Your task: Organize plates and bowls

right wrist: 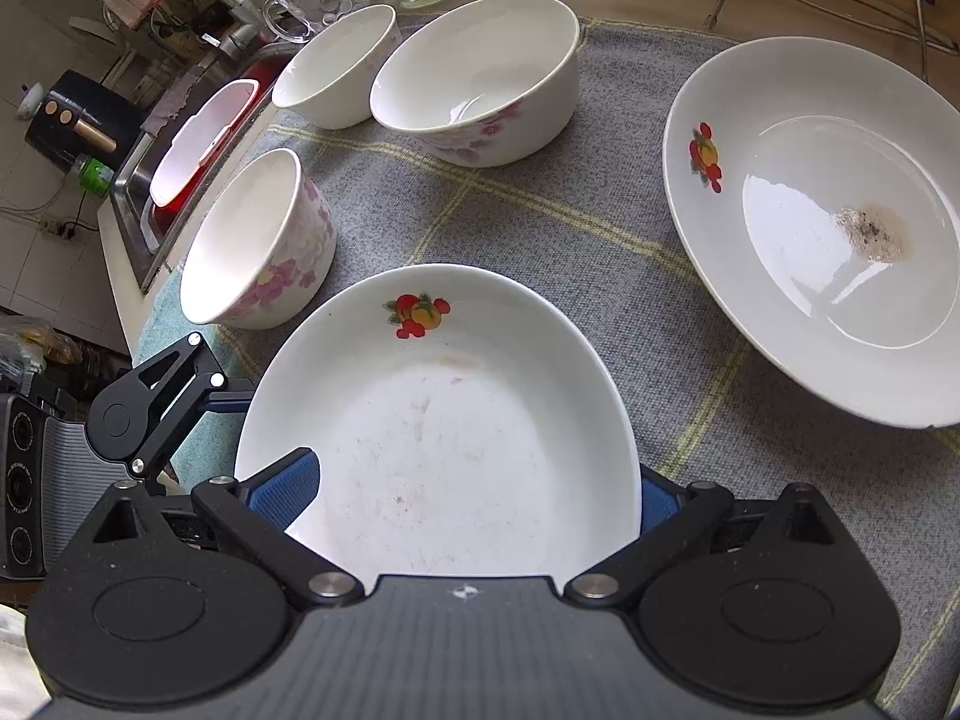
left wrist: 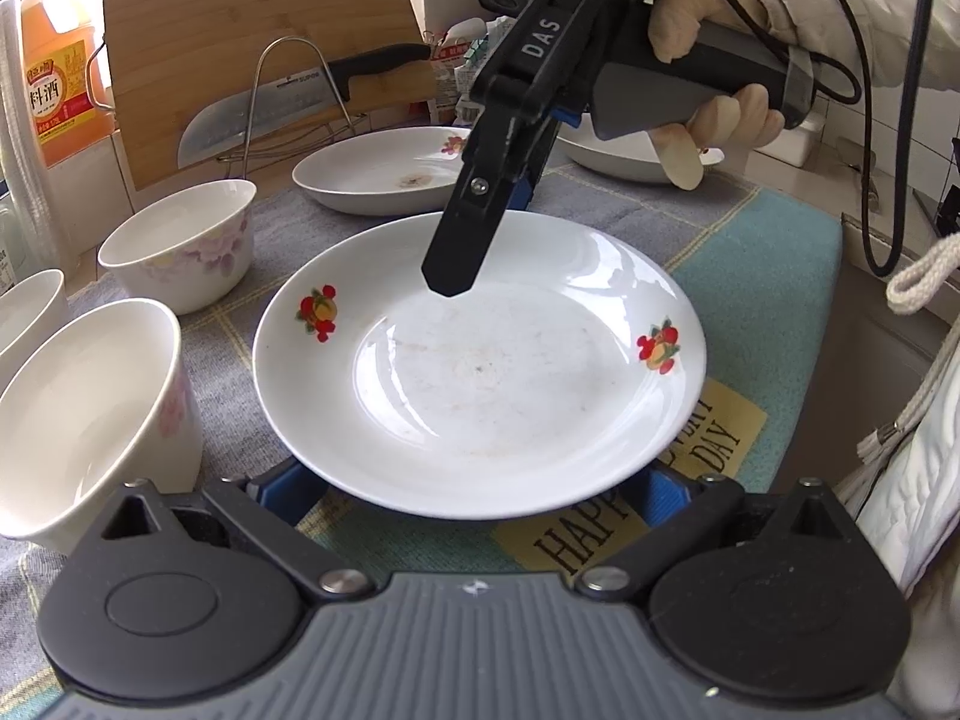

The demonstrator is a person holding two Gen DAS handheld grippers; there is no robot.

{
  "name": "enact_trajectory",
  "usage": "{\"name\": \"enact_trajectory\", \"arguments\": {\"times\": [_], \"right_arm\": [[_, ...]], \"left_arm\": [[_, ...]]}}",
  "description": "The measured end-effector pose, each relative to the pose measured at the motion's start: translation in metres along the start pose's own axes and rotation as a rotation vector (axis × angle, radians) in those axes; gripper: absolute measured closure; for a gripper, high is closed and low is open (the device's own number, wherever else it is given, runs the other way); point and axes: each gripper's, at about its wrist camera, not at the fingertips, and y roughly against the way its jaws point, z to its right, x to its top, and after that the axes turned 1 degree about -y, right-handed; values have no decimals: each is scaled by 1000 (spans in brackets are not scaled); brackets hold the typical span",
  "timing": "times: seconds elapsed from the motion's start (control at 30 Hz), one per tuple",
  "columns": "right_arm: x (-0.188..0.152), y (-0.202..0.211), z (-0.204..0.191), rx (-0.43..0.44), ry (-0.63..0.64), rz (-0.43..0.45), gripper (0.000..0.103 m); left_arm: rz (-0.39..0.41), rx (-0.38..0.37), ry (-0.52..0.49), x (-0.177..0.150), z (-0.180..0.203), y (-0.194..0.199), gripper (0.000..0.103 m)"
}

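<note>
A white plate [left wrist: 480,372] with red fruit motifs sits between two handheld grippers over a grey checked mat [right wrist: 540,228] on the table, caught mid-sort among the crockery. The right gripper [left wrist: 474,228] comes at the plate's far rim from above; in its own wrist view the rim lies between its blue pads [right wrist: 288,492], the plate running away from the jaws toward the bowls, and the jaws appear closed on that edge, though the contact itself is hidden. The left gripper [left wrist: 474,498] faces it from the plate's near side, its jaws spread wide to either flank of the near rim, with its pads low beside or under the edge; whether they touch cannot be told. The plate is round, so no long axis governs the grasp: what matters is that the two grippers oppose each other across its width. A second plate [right wrist: 828,228], soiled at its centre, lies well apart to the right in the right wrist view, the likely stacking spot, with bare mat between. Three floral bowls [right wrist: 480,78] crowd the far-left side, the nearest bowl [right wrist: 258,240] just beside the held plate's rim, leaving little room there. A sink edge [right wrist: 138,180] lies beyond them.
</note>
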Motion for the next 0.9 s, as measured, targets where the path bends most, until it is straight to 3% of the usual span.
{"name": "enact_trajectory", "arguments": {"times": [0.9], "right_arm": [[-3, 9, -8, -5, -8, 5, 0]], "left_arm": [[-12, -23, 2, 10, -2, 5, 2]]}}
